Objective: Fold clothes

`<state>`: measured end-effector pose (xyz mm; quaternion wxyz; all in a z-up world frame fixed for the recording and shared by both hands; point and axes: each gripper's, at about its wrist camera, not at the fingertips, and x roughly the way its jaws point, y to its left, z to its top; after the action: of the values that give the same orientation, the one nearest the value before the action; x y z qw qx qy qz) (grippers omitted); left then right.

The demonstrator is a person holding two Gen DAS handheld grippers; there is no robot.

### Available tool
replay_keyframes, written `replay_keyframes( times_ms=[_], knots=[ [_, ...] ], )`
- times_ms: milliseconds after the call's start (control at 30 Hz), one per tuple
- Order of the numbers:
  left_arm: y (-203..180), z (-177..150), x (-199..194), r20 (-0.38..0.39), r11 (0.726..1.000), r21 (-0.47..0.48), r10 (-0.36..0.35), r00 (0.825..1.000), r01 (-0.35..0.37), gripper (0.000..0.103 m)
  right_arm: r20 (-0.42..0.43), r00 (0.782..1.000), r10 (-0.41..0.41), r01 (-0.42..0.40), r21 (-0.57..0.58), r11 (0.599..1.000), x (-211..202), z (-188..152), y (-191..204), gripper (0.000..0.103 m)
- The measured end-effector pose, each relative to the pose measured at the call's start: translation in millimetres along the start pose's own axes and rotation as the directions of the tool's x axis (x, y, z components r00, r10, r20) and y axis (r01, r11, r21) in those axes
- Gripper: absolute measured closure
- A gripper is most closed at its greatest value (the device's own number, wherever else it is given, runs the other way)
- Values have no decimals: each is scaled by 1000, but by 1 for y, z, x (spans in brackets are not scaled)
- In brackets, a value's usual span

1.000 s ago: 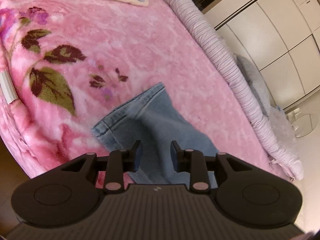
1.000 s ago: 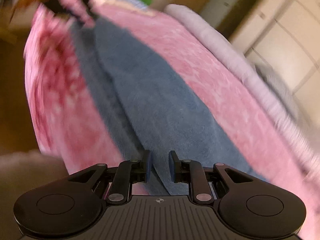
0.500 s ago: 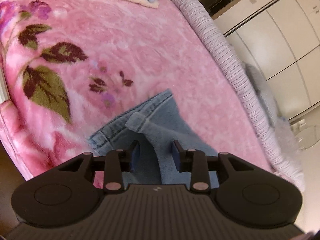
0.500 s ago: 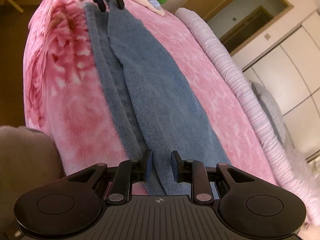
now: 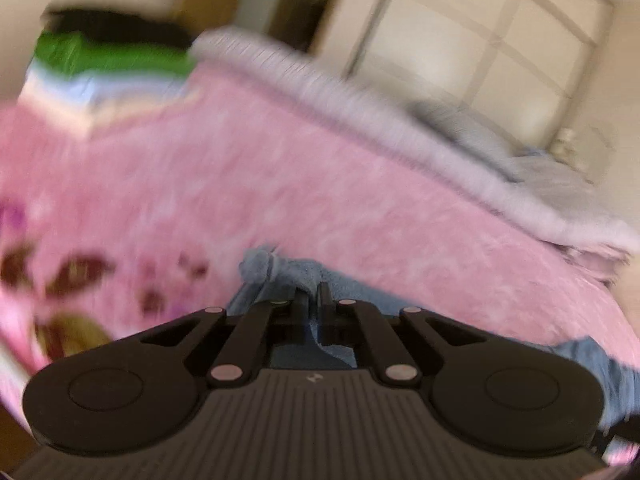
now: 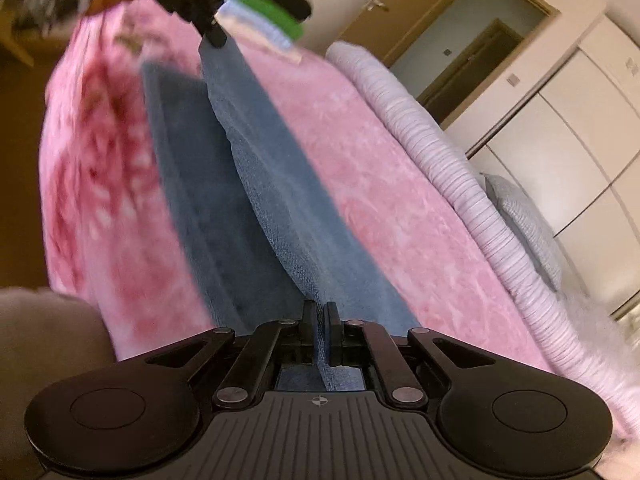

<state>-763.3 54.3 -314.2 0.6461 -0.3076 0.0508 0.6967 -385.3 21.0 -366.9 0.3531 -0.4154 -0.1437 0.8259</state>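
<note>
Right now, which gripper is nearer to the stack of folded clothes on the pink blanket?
Left. The left gripper holds the jeans' far end just beside the folded stack. The right gripper clamps the near end, far from it.

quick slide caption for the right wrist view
Right gripper shut on one end of the blue jeans, left gripper pinching the far end, above the pink blanket.

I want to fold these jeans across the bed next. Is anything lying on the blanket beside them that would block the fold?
Nothing visible does. Both the left gripper and the right gripper are shut on the jeans, and the pink blanket beside them is bare. The stack of folded clothes sits at the far end, apart from the jeans.
</note>
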Motion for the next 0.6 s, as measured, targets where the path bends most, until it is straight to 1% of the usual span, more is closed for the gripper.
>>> replay_keyframes(
  times_ms=[33, 67, 100, 133, 200, 233, 333, 367, 400, 467, 500, 567, 600],
  knots=[
    [6, -7, 2, -34, 1000, 4, 4, 999, -4, 99, -9, 999, 35, -35, -7, 999, -2, -2, 0, 102],
    [15, -17, 12, -108, 999, -20, 26, 994, -28, 99, -31, 998, 62, -63, -17, 998, 2, -5, 5, 102],
    [25, -28, 24, -189, 997, -49, 48, 981, -59, 99, -57, 995, 87, -89, -26, 996, 7, -8, 12, 102],
    [36, -41, 30, -213, 993, -99, 44, 976, -66, 98, -83, 990, 111, -114, -34, 993, 13, -11, 18, 102],
    [46, -47, 24, -182, 980, -191, 13, 983, -48, 98, -97, 990, 106, -112, -55, 992, 18, -14, 26, 102],
    [47, -45, 20, -163, 976, -212, 5, 987, -40, 99, -95, 991, 99, -105, -56, 993, 17, -14, 26, 102],
    [45, -38, 9, -105, 969, -247, -7, 994, -19, 99, -61, 993, 103, -104, -10, 995, 11, -11, 17, 102],
    [43, -38, 6, -95, 973, -231, 1, 995, -23, 99, -57, 993, 99, -100, -13, 995, 11, -11, 17, 102],
    [40, -40, 4, -98, 979, -200, 17, 995, -36, 99, -62, 993, 96, -97, -13, 995, 13, -10, 20, 102],
    [40, -53, 10, -143, 981, -179, 46, 989, -72, 99, -92, 992, 91, -92, -8, 996, 22, -12, 27, 101],
    [43, -55, 10, -148, 976, -206, 41, 988, -72, 99, -98, 992, 78, -79, -6, 997, 24, -12, 31, 101],
    [51, -57, 6, -141, 956, -287, 17, 990, -57, 97, -104, 993, 59, -58, 14, 998, 25, -11, 34, 99],
    [50, -54, 3, -145, 954, -291, 23, 989, -65, 97, -107, 992, 60, -58, 24, 998, 24, -10, 33, 97]
  ],
)
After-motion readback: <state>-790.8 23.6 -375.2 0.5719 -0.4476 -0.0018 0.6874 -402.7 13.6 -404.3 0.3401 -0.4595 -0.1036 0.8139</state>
